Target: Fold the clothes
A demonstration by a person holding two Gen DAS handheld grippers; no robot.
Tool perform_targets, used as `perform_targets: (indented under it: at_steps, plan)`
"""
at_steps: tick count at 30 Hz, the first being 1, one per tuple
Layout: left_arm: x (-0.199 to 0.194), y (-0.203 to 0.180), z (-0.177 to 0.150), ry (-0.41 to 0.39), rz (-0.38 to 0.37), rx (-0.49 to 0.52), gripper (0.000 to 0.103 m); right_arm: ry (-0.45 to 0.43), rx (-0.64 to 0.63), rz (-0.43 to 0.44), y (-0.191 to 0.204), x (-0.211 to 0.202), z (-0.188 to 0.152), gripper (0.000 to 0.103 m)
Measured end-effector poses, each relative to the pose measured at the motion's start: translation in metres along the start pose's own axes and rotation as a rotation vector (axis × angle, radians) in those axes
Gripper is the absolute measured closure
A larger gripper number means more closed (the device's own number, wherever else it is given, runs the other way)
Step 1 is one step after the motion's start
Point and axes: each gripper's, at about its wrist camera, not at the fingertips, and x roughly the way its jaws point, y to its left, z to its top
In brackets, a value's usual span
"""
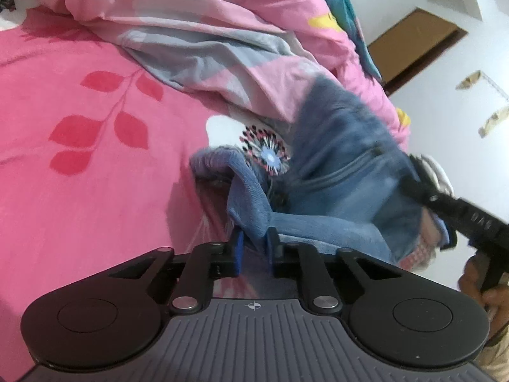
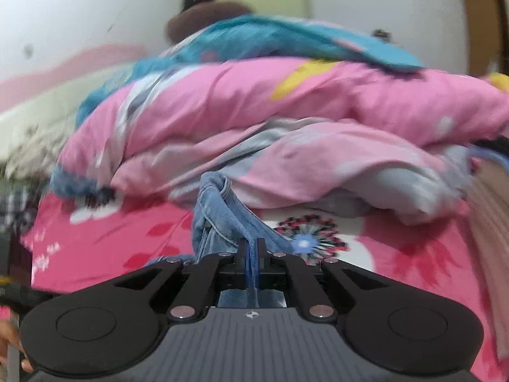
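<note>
Pink leaf-printed bedsheet (image 1: 79,165) spreads beneath a heaped pink quilt (image 1: 197,22) at twelve o'clock. Left gripper (image 1: 254,242) pinches a fold of the blue jeans (image 1: 343,172). Right gripper (image 2: 252,248) clamps tight on a denim edge at its centre.

I see one garment: blue denim jeans (image 1: 343,165), faded, with visible seams and a stitched pocket edge. They hang bunched and partly lifted above the pink floral bedsheet (image 1: 79,175). One thick folded edge runs toward me in each wrist view; motion blur obscures the rest.
</note>
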Motion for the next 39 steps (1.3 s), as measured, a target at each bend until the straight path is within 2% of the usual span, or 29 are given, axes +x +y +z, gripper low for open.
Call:
perform_targets:
  at_steps: [6,9,12,14,16,18,20,21,22,24,26,28,30,33,34,36,37,39]
  plan:
    - [-0.015,-0.005,-0.018,0.003,0.017,0.062,0.098,-0.063,0.288,-0.095,-0.071,-0.052,-0.033,0.101]
    - [-0.02,-0.006,-0.025,0.008,0.024,0.089,0.098,0.014,0.467,-0.169,-0.113,-0.048,-0.071,0.101]
    - [-0.018,-0.004,-0.024,0.018,0.005,0.072,0.096,0.124,0.598,-0.218,-0.144,-0.028,-0.104,0.101]
    - [-0.022,-0.002,-0.019,-0.007,-0.014,0.059,0.094,0.131,0.668,-0.196,-0.155,-0.024,-0.117,0.1]
    - [-0.025,0.0,-0.013,-0.033,-0.033,0.046,0.086,0.098,0.682,-0.16,-0.159,-0.025,-0.115,0.098]
    - [-0.028,0.004,-0.006,-0.06,-0.054,0.015,0.05,0.075,0.663,-0.134,-0.16,-0.025,-0.104,0.096]
    - [-0.026,0.008,0.003,-0.084,-0.066,-0.024,0.033,0.076,0.643,-0.124,-0.163,-0.023,-0.097,0.09]
    - [-0.022,0.01,0.008,-0.078,-0.066,-0.037,0.031,0.077,0.643,-0.122,-0.165,-0.023,-0.095,0.081]
    - [-0.017,0.012,0.013,-0.072,-0.067,-0.049,0.031,0.079,0.642,-0.12,-0.166,-0.022,-0.093,0.07]
    - [-0.006,0.017,0.02,-0.049,-0.068,-0.078,0.031,0.083,0.642,-0.115,-0.17,-0.02,-0.088,0.057]
    - [0.006,0.022,0.026,-0.019,-0.07,-0.109,0.03,0.104,0.672,-0.098,-0.178,-0.012,-0.087,0.055]
    - [0.018,0.028,0.033,0.011,-0.072,-0.14,0.03,0.126,0.702,-0.08,-0.186,-0.004,-0.085,0.047]
    - [0.03,0.033,0.039,0.04,-0.074,-0.171,0.03,0.153,0.72,-0.08,-0.193,0.006,-0.084,0.045]
    - [0.047,0.041,0.047,0.084,-0.075,-0.211,0.033,0.216,0.747,-0.077,-0.202,0.026,-0.087,0.045]
    - [0.052,0.038,0.046,0.09,-0.073,-0.195,0.034,0.239,0.753,-0.067,-0.205,0.032,-0.089,0.045]
    - [0.06,0.033,0.043,0.104,-0.067,-0.162,0.048,0.274,0.762,-0.055,-0.206,0.044,-0.092,0.048]
    - [0.065,0.031,0.042,0.11,-0.064,-0.146,0.053,0.281,0.743,-0.063,-0.204,0.048,-0.093,0.057]
    - [0.073,0.026,0.04,0.12,-0.054,-0.112,0.074,0.293,0.703,-0.081,-0.198,0.055,-0.093,0.074]
